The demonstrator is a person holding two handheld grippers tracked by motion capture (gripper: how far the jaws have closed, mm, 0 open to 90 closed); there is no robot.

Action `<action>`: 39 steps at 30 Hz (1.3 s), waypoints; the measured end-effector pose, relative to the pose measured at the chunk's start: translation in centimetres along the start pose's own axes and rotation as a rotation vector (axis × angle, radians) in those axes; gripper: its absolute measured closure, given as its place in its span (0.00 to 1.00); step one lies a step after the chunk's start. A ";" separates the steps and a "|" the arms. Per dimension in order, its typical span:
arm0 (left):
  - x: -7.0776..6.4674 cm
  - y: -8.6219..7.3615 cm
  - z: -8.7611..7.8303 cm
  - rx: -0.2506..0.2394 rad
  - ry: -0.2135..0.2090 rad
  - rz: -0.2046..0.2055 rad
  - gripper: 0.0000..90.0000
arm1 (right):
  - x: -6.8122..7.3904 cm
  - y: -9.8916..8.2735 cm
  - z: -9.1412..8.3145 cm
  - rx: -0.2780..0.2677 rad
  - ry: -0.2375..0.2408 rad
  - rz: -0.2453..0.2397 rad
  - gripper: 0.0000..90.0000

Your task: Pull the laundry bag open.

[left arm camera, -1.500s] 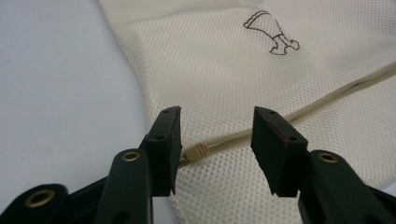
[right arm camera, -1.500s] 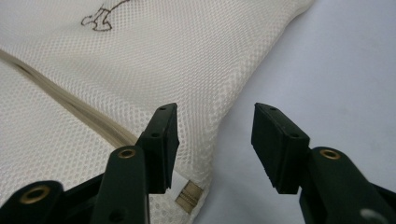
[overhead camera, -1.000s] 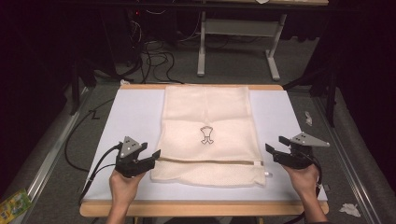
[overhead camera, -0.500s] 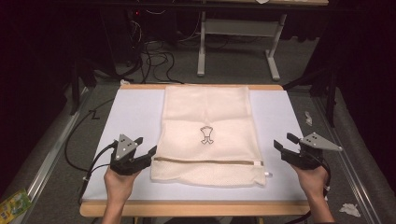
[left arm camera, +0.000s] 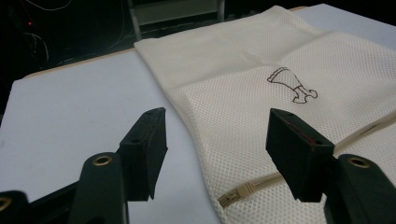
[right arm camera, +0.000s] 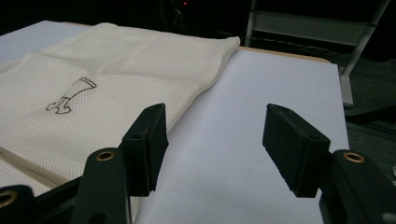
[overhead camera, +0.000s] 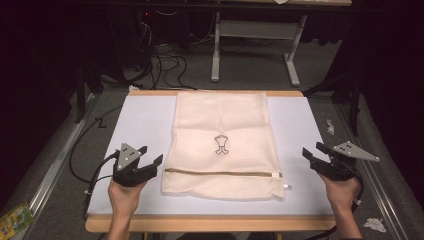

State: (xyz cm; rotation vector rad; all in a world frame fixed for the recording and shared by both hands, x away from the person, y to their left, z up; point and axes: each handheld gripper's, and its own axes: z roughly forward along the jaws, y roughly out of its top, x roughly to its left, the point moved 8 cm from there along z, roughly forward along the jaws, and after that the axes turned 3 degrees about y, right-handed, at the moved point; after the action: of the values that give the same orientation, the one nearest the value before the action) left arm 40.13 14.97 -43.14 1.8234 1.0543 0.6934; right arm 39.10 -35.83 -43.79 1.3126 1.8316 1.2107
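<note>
The mesh laundry bag (overhead camera: 222,142) is lying flat in the middle of the white counter (overhead camera: 140,125), its zipper (overhead camera: 222,173) running across the end nearest the person and a small brown print (overhead camera: 221,145) sitting at its centre. It is looking light, soft and floppy, so it will likely be sagging and folding wherever it is not supported. The open weave should be giving the pads good bite, and it is not looking fragile. A pinch at each near corner, or along the side edges just past the zipper, is probably the best hold, since the seam there is stiffening the cloth a little.

The left gripper (overhead camera: 151,157) is hovering just beside the bag's near left corner with its jaws spread and nothing between them; they have just been opening a touch wider. In the left gripper view the bag's edge (left arm camera: 201,154) is lying on the counter below and beyond the gap. The right gripper (overhead camera: 315,152) is sitting well apart from the bag near the counter's right edge, jaws also spread and empty.

Whether the bag is holding anything is hard to judge; it is lying flat. The zipper pull (overhead camera: 287,186) is too small to read clearly, and the room behind is too dark to make out.
</note>
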 end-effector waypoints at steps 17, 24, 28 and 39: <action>2.1 -0.8 0.4 -0.008 0.027 -0.078 0.44 | -2.2 -0.5 -0.8 -0.006 -0.038 0.061 0.48; 2.7 -1.3 0.7 0.003 0.029 -0.097 0.43 | -3.2 -1.6 -0.3 0.010 -0.048 0.105 0.49; 2.9 -1.5 0.9 0.022 0.032 -0.103 0.42 | -3.3 -1.7 -0.3 0.015 -0.058 0.085 0.53; 3.9 -2.4 1.9 0.044 0.044 -0.137 0.42 | -3.7 -2.2 0.5 0.024 -0.032 0.119 0.53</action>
State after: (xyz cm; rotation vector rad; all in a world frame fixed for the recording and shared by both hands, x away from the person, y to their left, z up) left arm 42.57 18.17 -46.05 1.7610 1.2196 0.6348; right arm 39.91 -39.34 -46.23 1.4646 1.7722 1.2249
